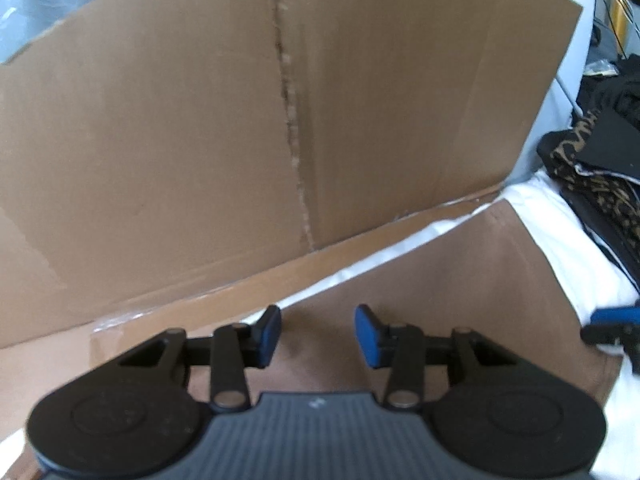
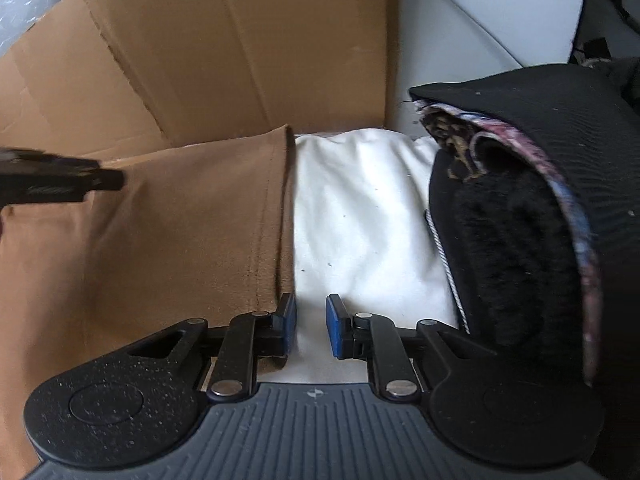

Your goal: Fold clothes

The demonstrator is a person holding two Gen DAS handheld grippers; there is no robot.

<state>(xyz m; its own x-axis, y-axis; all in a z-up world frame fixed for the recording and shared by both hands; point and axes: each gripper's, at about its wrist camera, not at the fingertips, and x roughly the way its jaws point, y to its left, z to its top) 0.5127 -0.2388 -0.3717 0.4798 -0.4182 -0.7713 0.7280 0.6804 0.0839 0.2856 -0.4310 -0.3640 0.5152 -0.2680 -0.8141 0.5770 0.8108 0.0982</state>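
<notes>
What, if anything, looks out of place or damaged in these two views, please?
The cardboard sheet behind the brown garment has a rough, torn seam down its middle. The dark clothes pile looks untidy, layers sticking out unevenly. Otherwise nothing stands out.

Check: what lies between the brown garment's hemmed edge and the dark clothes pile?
In the right wrist view, only a bare strip of white sheet separates the brown garment from the dark clothes pile.
</notes>
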